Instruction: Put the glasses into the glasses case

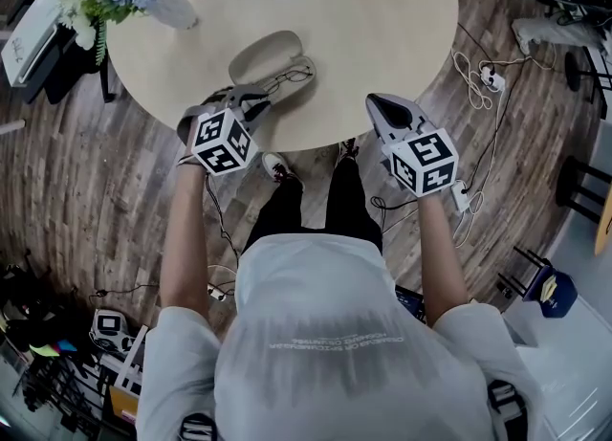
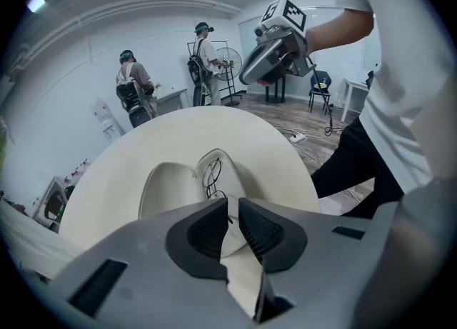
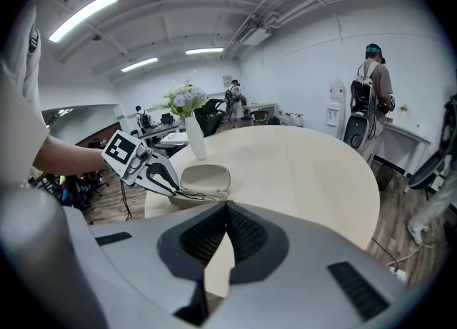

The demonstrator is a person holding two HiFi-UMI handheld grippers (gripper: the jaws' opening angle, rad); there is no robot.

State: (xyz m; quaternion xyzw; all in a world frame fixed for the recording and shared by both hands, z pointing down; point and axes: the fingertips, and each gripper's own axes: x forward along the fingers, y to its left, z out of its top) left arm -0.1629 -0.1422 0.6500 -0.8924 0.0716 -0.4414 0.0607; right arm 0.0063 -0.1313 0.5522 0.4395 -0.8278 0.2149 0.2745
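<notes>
1. Fingers (image 2: 264,231) on our left gripper (image 2: 231,203) look pinched on the glasses (image 1: 292,77) temple; glasses lie in the open glasses case (image 2: 168,185).
2. Our right gripper (image 3: 226,208) is closed, empty. We'd release gently, then close it.

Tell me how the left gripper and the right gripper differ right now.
The left gripper reaches the glasses lying in the open case, jaws pinched on a temple; the right gripper hangs apart at the table edge, holding nothing. Both have jaws together.

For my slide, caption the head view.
Left gripper holds glasses in the open glasses case; right gripper shut, empty.
</notes>
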